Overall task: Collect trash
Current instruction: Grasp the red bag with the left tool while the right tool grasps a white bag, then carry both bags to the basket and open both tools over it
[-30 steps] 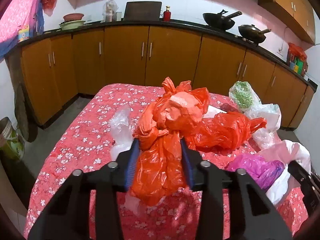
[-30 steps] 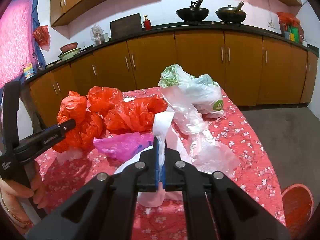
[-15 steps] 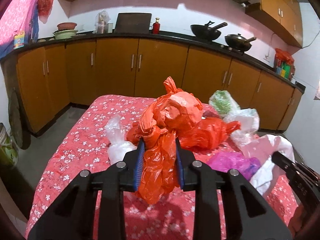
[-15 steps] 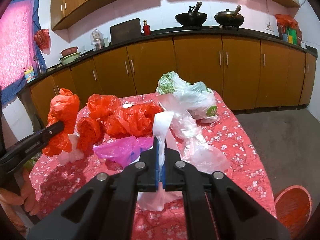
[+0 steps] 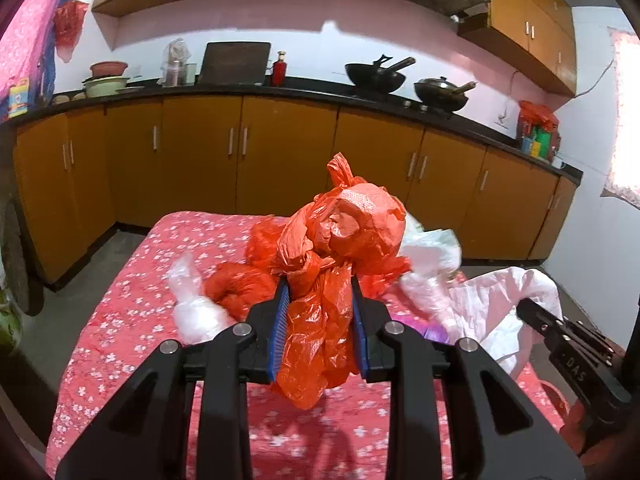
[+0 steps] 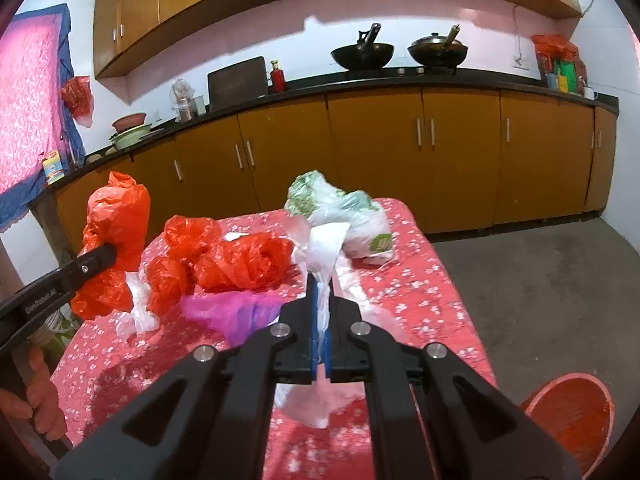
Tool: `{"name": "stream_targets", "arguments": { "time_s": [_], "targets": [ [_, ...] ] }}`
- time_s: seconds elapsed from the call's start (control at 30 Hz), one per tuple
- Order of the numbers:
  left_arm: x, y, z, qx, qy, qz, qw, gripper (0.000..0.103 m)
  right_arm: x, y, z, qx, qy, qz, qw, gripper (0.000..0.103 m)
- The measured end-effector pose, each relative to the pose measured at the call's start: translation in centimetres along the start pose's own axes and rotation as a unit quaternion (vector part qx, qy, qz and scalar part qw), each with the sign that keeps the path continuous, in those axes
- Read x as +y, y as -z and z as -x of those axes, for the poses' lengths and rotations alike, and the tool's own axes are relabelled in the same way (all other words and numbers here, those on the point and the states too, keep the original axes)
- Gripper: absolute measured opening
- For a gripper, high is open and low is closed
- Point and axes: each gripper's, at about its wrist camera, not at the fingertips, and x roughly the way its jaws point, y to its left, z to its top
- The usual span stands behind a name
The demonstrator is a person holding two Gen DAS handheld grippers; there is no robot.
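My left gripper (image 5: 318, 292) is shut on a crumpled orange plastic bag (image 5: 340, 236) and holds it lifted above the table; the bag also shows in the right wrist view (image 6: 116, 220). My right gripper (image 6: 320, 300) is shut on a white plastic bag (image 6: 324, 252), which hangs below the jaws; it also shows in the left wrist view (image 5: 500, 300). More orange bags (image 6: 236, 260), a purple bag (image 6: 232, 308), clear bags (image 5: 192, 308) and a green-printed white bag (image 6: 340, 212) lie on the table with the red flowered cloth (image 6: 420, 280).
An orange basin (image 6: 572, 416) stands on the floor to the right of the table. Wooden cabinets (image 6: 400, 160) with a black counter run along the back wall, with woks (image 6: 362, 54) on top. Grey floor lies on both sides of the table.
My left gripper has lifted the orange bag up and away from the pile on the table. My right gripper keeps its hold on the white bag and has risen slightly.
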Motion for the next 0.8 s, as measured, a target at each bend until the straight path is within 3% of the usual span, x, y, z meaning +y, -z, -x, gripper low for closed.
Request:
{"name": "stream_targets", "arguments": {
  "time_s": [0.57,0.8],
  "targets": [
    [-6.6,0.4,-0.1,0.003,0.06,-0.023,0.9979,0.028,-6.9,0.0,6.1,-0.049,0.024,-0.031,0.998,0.004],
    [-9.1,1.2,-0.3,0.013,0.085,-0.039,0.9956,0.028,-10.3,0.2,8.3,-0.067,0.06,-0.036,0.995,0.004]
  ]
}}
